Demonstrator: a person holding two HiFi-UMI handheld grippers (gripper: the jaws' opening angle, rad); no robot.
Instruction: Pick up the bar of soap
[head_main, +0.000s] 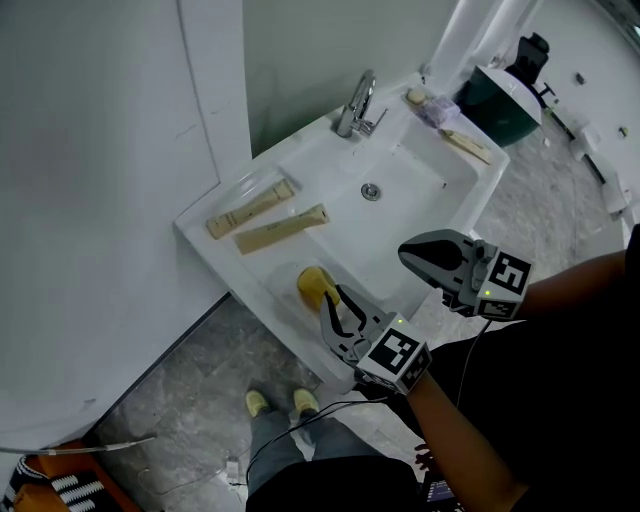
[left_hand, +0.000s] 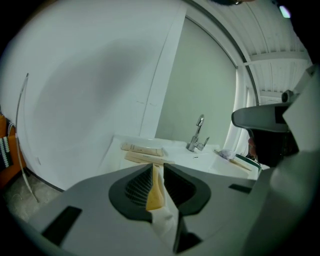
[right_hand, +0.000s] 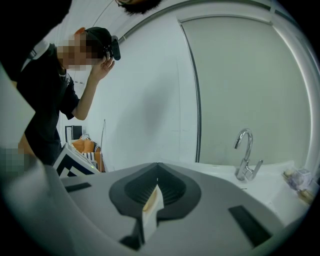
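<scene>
A yellow bar of soap lies on the front left rim of the white sink. My left gripper points at it from the near side. Its jaws stand a narrow way apart, right at the soap's near end. In the left gripper view the soap shows as a yellow strip in the slit between the jaws of the left gripper; the pads do not visibly press on it. My right gripper hovers over the basin's near edge, shut and empty. In the right gripper view the right gripper has its tips together.
Two tan tubes lie on the sink's left ledge behind the soap. A chrome tap stands at the back, with small items on the far right ledge. A green bin sits beyond. Another person stands to the left.
</scene>
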